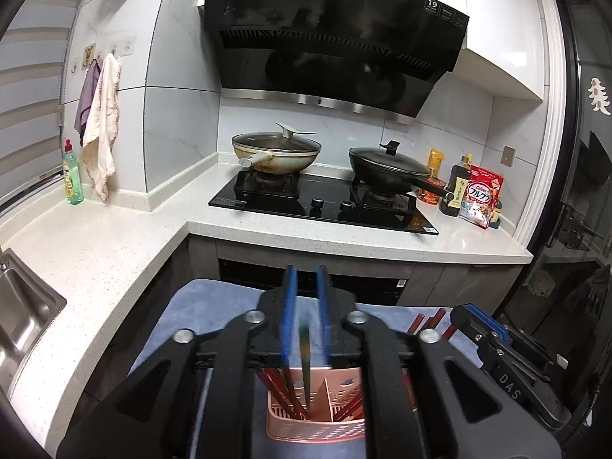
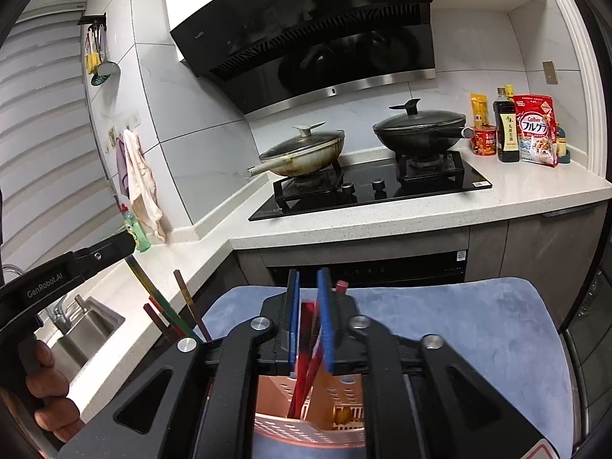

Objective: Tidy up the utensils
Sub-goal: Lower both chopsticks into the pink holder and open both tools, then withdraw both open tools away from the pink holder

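Currently, the findings run as follows, left to right.

1. The left gripper (image 1: 306,279) points forward and down over the pink utensil holder (image 1: 336,426). Its blue pads stand spread, with a gap wider than the one green chopstick (image 1: 305,359) between them. That chopstick is blurred, its lower end already inside the holder. I judge it let go, not pinched.

2. In the holder's left compartment, several dark red chopsticks (image 1: 281,394) stand leaning. This part of the work is done. A brown chopstick (image 2: 187,298) rises beside them in the right wrist view.

3. The holder itself stands on a blue mat (image 2: 459,325), in front of and below the white counter (image 2: 382,225). A divider splits it into compartments. A small yellowish thing (image 2: 342,415) lies in the right-hand one; I cannot identify it.

4. The right gripper (image 2: 309,279) is held above the same holder. Its pads are likewise apart, with a pair of red chopsticks (image 2: 306,344) in the gap and their tips down in the middle compartment. The pads do not appear to press on them.

5. Assessment: both deliveries are at the point of release, so the sorting looks well advanced. No loose utensil shows on the visible part of the mat or on the counter. The gripper bodies hide much of the mat, so whether any pieces remain cannot be confirmed.
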{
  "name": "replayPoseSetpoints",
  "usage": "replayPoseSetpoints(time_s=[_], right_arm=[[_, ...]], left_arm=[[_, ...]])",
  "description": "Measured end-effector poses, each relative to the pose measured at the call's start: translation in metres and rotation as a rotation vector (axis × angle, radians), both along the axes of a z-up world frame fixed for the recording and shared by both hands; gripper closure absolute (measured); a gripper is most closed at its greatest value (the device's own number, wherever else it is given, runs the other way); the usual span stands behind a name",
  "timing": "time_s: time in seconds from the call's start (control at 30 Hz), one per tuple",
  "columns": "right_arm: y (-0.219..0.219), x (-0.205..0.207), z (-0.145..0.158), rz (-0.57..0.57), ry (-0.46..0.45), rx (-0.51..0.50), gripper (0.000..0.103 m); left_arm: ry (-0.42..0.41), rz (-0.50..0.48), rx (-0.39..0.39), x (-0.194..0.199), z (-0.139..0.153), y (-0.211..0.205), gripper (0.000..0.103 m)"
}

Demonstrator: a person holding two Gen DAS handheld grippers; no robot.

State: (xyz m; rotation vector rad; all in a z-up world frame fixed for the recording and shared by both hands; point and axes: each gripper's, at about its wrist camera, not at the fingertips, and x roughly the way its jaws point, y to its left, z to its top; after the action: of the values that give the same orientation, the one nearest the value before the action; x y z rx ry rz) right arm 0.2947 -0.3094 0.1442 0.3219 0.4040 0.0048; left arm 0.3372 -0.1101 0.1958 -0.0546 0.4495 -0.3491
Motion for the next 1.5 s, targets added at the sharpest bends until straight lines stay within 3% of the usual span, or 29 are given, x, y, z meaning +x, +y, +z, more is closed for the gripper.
replayPoseSetpoints(time_s=[0.03, 0.07, 0.4, 0.67, 0.87, 1.03, 1.5], right_arm=[[0.000, -0.002, 0.001, -0.003, 0.002, 0.001, 0.082], [0.001, -0.005, 0.003, -0.007, 0.002, -0.004, 0.075], [0.012, -0.050, 0.013, -0.050, 0.058, -0.092, 0.051], [0.017, -0.087, 0.007, -0.070, 0.120, -0.118, 0.051], [0.030, -0.106, 0.004, -0.074, 0.155, -0.153, 0.050], [0.039, -0.118, 0.002, -0.073, 0.168, -0.171, 0.047], [0.047, -0.133, -0.012, -0.091, 0.216, -0.181, 0.032]], left_arm=[[0.002, 0.006, 0.004, -0.001, -0.001, 0.000, 0.064], [0.000, 0.009, 0.003, -0.004, -0.002, 0.001, 0.062], [0.007, 0.066, 0.143, -0.041, -0.008, -0.001, 0.054], [0.035, 0.074, 0.179, -0.068, -0.014, 0.006, 0.051], [0.039, 0.077, 0.196, -0.087, -0.019, 0.010, 0.040], [0.054, 0.081, 0.220, -0.095, -0.025, 0.011, 0.038], [0.116, 0.109, 0.256, -0.110, -0.053, 0.022, 0.019]])
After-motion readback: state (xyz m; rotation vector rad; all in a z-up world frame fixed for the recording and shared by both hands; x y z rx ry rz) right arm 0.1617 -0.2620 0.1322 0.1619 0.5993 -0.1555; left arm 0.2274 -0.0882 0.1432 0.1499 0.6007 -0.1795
